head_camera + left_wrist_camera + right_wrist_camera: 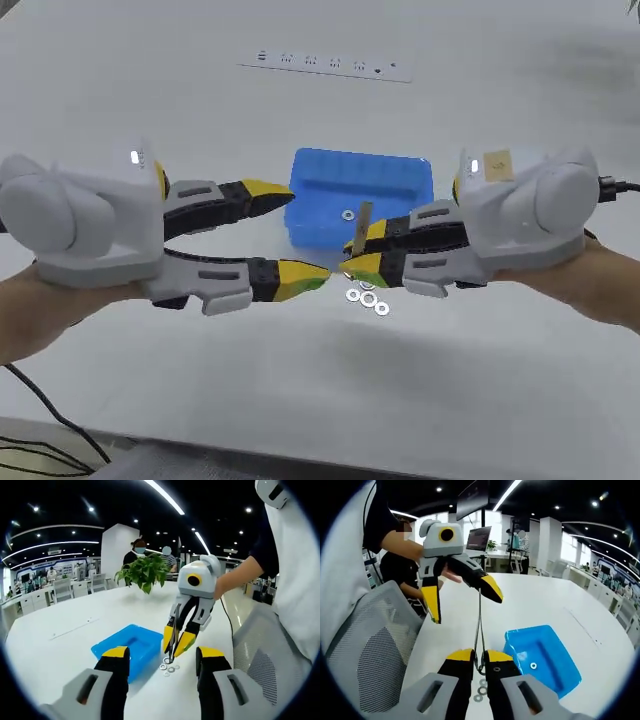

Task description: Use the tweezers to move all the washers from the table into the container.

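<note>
Metal washers (368, 297): small cluster on table (450, 400), just beside blue container (320, 190); one more inside.
Handling: we reckon light, thin, stiff, slippery; pinch at rim or thru the hole.
Right gripper (352, 262): jaws clamped on tweezers (480, 630), tips down by cluster.
Left gripper (305, 235): jaws wide apart, holding nothing.

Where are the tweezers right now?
In the head view the tweezers are clamped in the right tool, right of centre, tips down at the loose washers just in front of the blue container.
</note>
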`<state>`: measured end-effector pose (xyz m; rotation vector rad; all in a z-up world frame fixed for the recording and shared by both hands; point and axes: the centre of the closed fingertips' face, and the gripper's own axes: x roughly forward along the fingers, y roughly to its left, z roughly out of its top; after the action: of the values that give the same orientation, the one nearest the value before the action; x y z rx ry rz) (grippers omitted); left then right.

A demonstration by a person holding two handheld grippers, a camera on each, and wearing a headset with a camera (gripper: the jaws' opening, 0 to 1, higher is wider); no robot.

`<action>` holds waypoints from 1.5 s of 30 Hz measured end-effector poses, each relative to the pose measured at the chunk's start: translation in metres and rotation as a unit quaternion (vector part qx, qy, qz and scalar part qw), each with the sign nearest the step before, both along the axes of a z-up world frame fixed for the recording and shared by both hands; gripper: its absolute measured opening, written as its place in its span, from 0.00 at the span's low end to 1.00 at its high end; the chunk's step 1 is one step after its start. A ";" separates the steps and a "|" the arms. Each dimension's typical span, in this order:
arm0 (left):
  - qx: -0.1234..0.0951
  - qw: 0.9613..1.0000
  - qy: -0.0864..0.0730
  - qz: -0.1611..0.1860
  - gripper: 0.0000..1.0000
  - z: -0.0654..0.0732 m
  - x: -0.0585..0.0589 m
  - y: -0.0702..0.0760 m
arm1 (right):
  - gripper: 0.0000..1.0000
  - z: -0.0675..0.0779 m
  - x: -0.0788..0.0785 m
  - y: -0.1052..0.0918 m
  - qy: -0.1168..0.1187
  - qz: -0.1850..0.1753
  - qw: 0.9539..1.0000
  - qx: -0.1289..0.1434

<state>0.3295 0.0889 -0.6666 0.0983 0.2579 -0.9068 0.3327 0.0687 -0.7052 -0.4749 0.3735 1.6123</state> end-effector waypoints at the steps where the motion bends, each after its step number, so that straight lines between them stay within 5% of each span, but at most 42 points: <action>1: -0.002 1.000 0.000 0.001 0.60 0.000 -0.001 0.001 | 0.10 0.003 0.000 0.000 -0.007 0.005 1.000 -0.001; 12: -0.020 0.999 0.002 0.039 0.74 -0.005 -0.005 0.018 | 0.10 0.027 0.020 0.005 -0.028 0.012 0.999 0.009; 17: -0.020 0.998 -0.013 0.057 0.76 -0.005 -0.003 0.028 | 0.10 0.032 0.050 0.008 -0.036 -0.012 0.999 0.017; 19: -0.037 0.997 -0.014 0.069 0.77 -0.002 0.000 0.031 | 0.10 0.033 0.064 0.009 -0.025 -0.032 0.999 0.028; 30: -0.061 0.995 -0.003 0.082 0.90 -0.011 0.002 0.029 | 0.10 -0.004 0.108 0.011 -0.012 -0.073 0.997 0.017; 39: -0.047 0.994 0.011 0.094 0.85 -0.017 -0.006 0.035 | 0.10 -0.044 0.113 0.018 0.007 -0.068 0.998 -0.007; 45: -0.044 0.993 0.025 0.107 0.86 -0.024 -0.009 0.041 | 0.10 -0.054 0.109 0.019 0.012 -0.060 0.998 -0.009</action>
<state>0.3210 0.1298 -0.6903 -0.0332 0.2696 -0.7061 0.4416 0.0877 -0.7597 -0.4387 0.4269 1.5000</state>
